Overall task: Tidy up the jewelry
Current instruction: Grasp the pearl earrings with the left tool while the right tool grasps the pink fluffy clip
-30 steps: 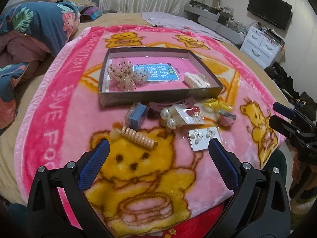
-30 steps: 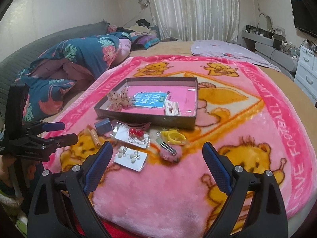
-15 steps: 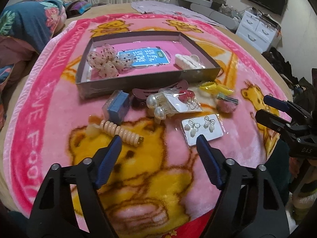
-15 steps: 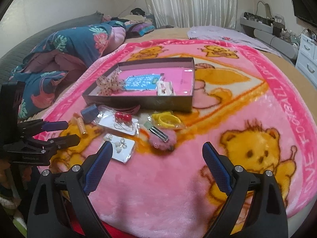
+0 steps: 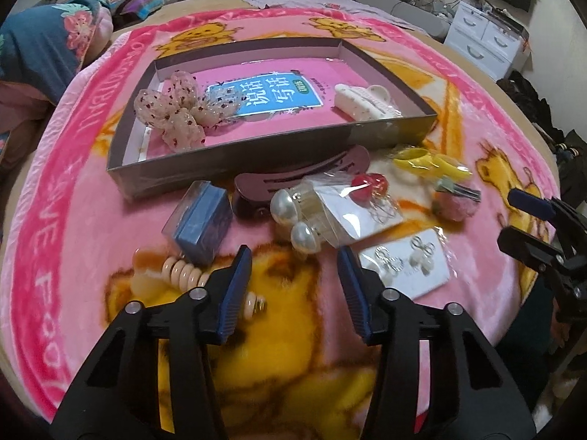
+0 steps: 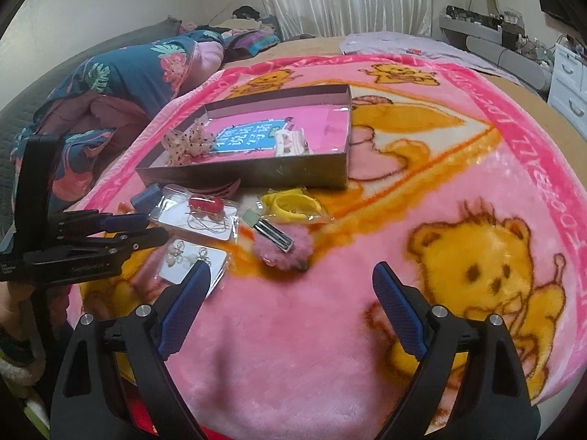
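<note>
A shallow grey box (image 5: pixel 256 161) on the pink blanket holds a spotted sheer bow (image 5: pixel 172 110) and a white hair claw (image 5: pixel 363 101). In front of it lie a blue box (image 5: pixel 201 220), a pearl earring pack (image 5: pixel 290 205), a red earring card (image 5: pixel 367 187), a white earring card (image 5: pixel 407 264) and a beige spiral hair tie (image 5: pixel 187 273). My left gripper (image 5: pixel 293 251) hovers just short of the pearls, jaws closing with only blanket between them. My right gripper (image 6: pixel 291 273) stands open over the blanket, near a pink pompom clip (image 6: pixel 282 249).
A mauve hair claw (image 5: pixel 293 179) leans on the box's front wall, with a yellow piece (image 5: pixel 429 161) to its right. A floral quilt (image 6: pixel 121 84) is heaped at the left. White drawers (image 5: pixel 488 40) stand beyond the bed. The right gripper (image 5: pixel 524 220) shows at the left view's edge.
Both grippers have come down and closer to the loose pieces. The left jaws have narrowed from wide to a small gap. The right jaws have stayed wide.
</note>
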Available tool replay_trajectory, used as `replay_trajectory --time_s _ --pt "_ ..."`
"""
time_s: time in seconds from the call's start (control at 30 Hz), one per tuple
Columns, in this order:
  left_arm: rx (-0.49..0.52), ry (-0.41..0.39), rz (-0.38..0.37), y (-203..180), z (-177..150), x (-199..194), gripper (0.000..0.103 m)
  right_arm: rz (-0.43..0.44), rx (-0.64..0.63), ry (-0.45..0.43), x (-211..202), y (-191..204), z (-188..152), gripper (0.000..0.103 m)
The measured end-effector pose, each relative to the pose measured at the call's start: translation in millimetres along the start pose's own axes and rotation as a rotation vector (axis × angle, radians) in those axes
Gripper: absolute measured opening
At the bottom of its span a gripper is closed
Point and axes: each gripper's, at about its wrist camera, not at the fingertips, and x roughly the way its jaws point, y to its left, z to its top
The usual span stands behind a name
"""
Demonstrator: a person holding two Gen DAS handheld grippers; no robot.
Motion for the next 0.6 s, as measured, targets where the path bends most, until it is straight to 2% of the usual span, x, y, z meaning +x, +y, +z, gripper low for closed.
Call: replay_trajectory --time_s 0.3,0.47,0.6 --pt "-0.011 -0.006 -0.041 -4.3 5.8 10.0 0.034 0.002 -0.026 0.017 17.2 2.6 2.8 0.085" --pt "-0.022 -0.005 -0.068 -5.7 10.2 15.7 0.034 0.007 -0.034 0.046 33.1 -2.0 4.3 0.069" --pt "-0.044 -0.002 -0.098 -2.7 13.2 19.1 0.034 0.03 -0.014 0.048 42.3 -6.1 10.2 0.063"
